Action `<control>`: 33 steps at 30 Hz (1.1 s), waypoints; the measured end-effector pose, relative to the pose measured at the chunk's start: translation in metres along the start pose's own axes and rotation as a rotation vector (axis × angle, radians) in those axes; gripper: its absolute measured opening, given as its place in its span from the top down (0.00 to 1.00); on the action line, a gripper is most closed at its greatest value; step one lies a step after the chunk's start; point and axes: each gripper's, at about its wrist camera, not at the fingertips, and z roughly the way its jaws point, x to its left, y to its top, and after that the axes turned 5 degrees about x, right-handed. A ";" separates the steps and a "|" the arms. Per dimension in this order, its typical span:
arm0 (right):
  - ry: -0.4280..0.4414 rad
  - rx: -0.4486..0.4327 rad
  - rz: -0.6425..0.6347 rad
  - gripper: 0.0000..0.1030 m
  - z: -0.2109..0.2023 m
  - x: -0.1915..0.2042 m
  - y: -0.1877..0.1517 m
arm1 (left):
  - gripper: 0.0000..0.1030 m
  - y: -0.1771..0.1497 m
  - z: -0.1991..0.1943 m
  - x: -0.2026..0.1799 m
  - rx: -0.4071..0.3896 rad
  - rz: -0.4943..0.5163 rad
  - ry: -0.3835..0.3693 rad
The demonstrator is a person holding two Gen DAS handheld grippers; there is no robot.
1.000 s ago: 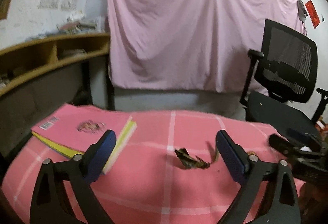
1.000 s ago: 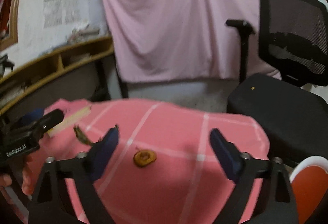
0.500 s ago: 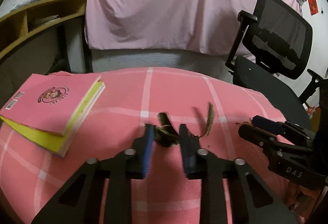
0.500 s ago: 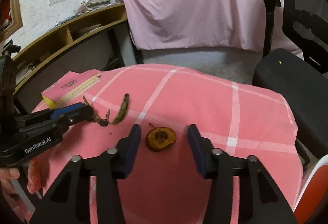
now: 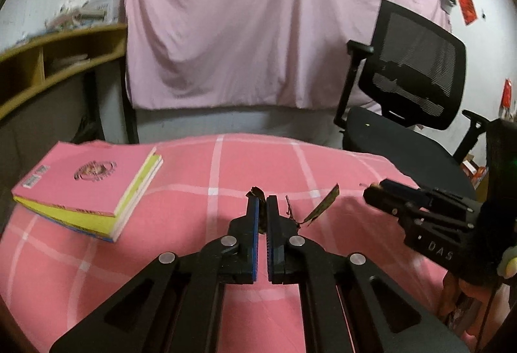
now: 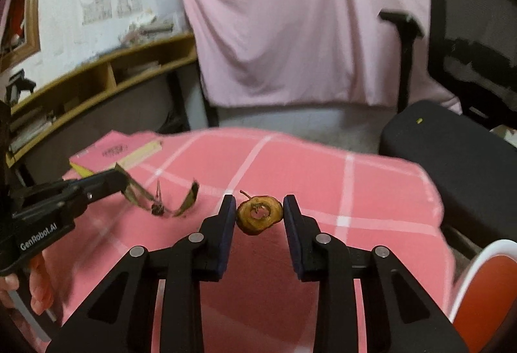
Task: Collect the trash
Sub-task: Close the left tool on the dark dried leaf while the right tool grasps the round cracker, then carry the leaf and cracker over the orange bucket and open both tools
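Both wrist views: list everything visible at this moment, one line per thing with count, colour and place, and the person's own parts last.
banana peel: 1, dark brown-green, hanging from the left claw above the cloth
dried fruit slice: 1, brown ring, between the right claw's fingers
tablecloth: 1, pink with white lines, over the table
books: a stack, exact count unclear, pink cover, yellow edges, far left of the table
office chair: 1, black mesh, right of the table
sheet: 1, pale pink, hung on the wall
shelf: 1, wooden, left wall
bin: 1, white and orange, lower right, partly seen
left claw: black, blue pads, shut on the peel
right claw: black, blue pads, around the slice
hand: 1, under the left claw
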 end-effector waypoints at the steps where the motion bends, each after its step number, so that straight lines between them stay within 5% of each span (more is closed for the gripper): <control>1: -0.013 -0.032 0.002 0.73 -0.008 0.001 -0.002 | 0.98 0.000 -0.004 -0.003 -0.007 0.004 -0.004; 16: -0.152 -0.485 0.012 0.73 -0.123 0.000 -0.031 | 0.98 0.002 -0.074 -0.069 -0.155 0.107 -0.066; 24: -0.243 -0.591 0.031 0.73 -0.169 -0.016 -0.044 | 0.98 -0.003 -0.108 -0.118 -0.314 0.227 -0.122; 33: -0.352 -0.627 0.040 0.73 -0.206 -0.044 -0.076 | 0.98 -0.005 -0.104 -0.176 -0.340 0.328 -0.202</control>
